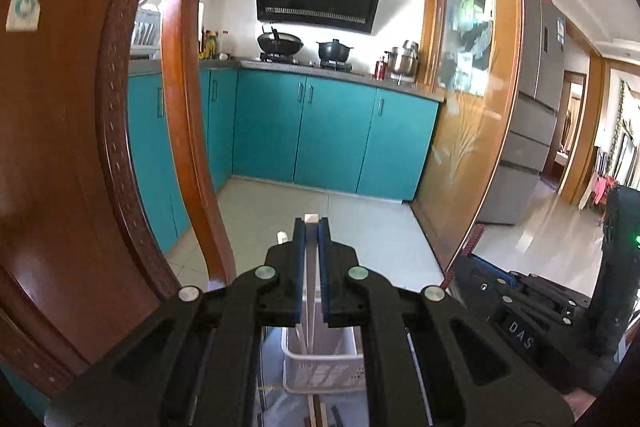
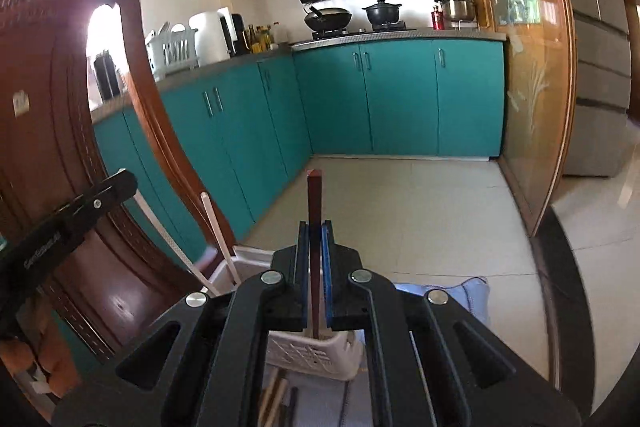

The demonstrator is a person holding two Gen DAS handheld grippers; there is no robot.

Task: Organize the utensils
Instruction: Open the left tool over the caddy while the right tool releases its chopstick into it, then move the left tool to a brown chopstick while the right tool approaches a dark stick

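A kitchen with teal cabinets (image 1: 332,131) and a pale tiled floor (image 2: 420,211) lies ahead. The left gripper (image 1: 311,227) is clamped on a white chopstick (image 1: 311,267), the right gripper (image 2: 315,229) on a dark red chopstick (image 2: 315,219), both above the white basket (image 2: 308,351) on a blue cloth (image 2: 460,297).

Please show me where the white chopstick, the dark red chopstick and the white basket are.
white chopstick (image 1: 311,217): left wrist view, top end.
dark red chopstick (image 2: 314,203): right wrist view, upper shaft.
white basket (image 1: 320,373): left wrist view, front wall.

White letters "DAS" stand on the right gripper's (image 1: 516,311) black body.
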